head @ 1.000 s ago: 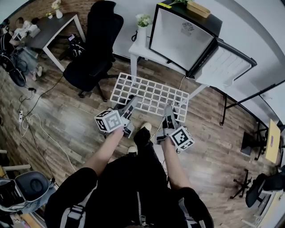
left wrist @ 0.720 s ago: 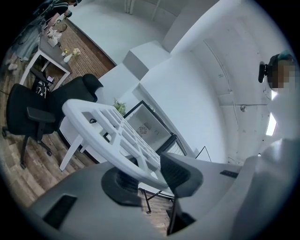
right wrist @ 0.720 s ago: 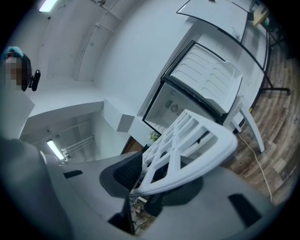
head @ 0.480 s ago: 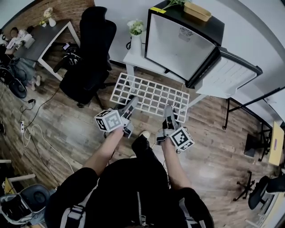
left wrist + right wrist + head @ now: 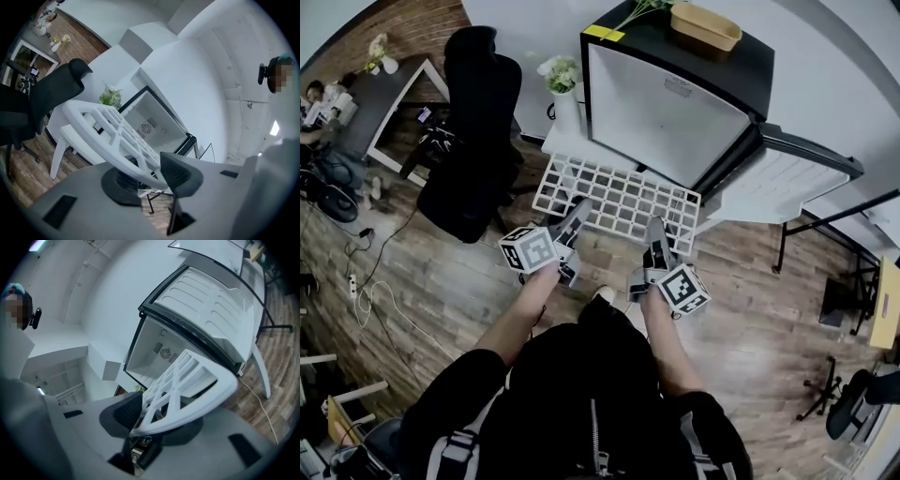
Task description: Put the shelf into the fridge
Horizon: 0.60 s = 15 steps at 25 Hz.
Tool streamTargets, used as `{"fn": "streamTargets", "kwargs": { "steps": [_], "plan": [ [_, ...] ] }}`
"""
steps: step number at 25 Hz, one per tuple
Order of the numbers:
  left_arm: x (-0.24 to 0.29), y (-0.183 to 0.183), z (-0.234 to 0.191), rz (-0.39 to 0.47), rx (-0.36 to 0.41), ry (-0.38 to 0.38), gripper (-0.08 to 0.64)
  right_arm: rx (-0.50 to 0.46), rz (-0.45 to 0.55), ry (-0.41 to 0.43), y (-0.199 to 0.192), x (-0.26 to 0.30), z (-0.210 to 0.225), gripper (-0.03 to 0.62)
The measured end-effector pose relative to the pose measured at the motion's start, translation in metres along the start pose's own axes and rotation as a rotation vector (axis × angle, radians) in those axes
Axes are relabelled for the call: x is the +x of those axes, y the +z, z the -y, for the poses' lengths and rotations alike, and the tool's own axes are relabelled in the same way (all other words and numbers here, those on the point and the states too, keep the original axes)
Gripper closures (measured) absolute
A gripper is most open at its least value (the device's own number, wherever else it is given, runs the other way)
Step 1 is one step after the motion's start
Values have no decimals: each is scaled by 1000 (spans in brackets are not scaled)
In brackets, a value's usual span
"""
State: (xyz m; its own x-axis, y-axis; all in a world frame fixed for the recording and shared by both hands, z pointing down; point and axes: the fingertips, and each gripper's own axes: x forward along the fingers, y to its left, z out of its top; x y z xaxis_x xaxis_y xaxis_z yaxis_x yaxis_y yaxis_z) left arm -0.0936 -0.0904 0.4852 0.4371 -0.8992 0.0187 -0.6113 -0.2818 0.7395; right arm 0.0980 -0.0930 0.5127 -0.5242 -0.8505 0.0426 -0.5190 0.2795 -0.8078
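Note:
A white grid shelf [image 5: 614, 197] is held flat in the air in front of the open fridge [image 5: 670, 103]. My left gripper [image 5: 579, 210] is shut on the shelf's near left edge, and my right gripper [image 5: 657, 229] is shut on its near right edge. The left gripper view shows the shelf [image 5: 110, 131] pinched between the jaws, with the fridge's white inside [image 5: 152, 117] beyond. In the right gripper view the shelf [image 5: 187, 385] is clamped too, pointing at the fridge cavity [image 5: 161, 350]. The fridge door [image 5: 783, 173] stands open to the right.
The fridge rests on a low white table [image 5: 581, 145] with a vase of flowers [image 5: 562, 84]. A black office chair [image 5: 469, 141] stands to the left. A tan tray [image 5: 705, 26] sits on top of the fridge. Cables [image 5: 366, 281] lie on the wood floor.
The person has stepped closer to the fridge, carrying the shelf forward; the fridge now looms larger and the shelf's far edge nears its opening. Both grips are unchanged.

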Motion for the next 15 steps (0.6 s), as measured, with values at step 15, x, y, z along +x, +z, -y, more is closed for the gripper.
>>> {"fn": "streamTargets", "kwargs": {
  "steps": [15],
  "plan": [
    [76,12,-29,-89,-17,-45,434,26,40,-50,26,53,30,468]
  ]
}}
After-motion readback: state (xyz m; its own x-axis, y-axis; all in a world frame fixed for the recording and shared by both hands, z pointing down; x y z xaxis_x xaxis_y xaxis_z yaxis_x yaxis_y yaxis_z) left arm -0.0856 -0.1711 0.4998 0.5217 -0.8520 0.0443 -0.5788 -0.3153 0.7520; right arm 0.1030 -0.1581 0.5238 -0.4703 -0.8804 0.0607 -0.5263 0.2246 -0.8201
